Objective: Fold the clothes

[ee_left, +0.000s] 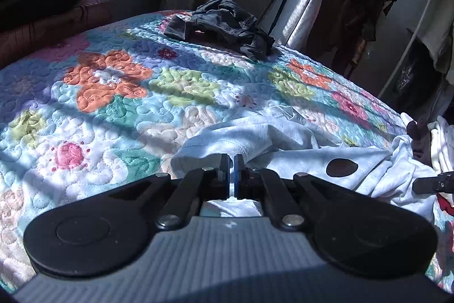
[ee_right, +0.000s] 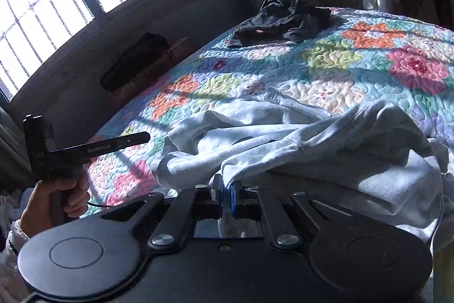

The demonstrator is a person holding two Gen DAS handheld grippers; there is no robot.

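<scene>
Both grippers, left gripper [ee_left: 231, 161] and right gripper [ee_right: 226, 185], clamped on the white sweatshirt [ee_right: 312, 138] hem (garment stretches ahead across the bed [ee_left: 113, 93]).

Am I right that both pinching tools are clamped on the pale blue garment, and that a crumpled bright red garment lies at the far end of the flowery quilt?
Nearly. The crumpled garment at the far end of the flowery quilt is dark grey, not bright red; both wrist views show it. The rest holds: the left gripper and right gripper are each clamped on the pale blue garment.
</scene>
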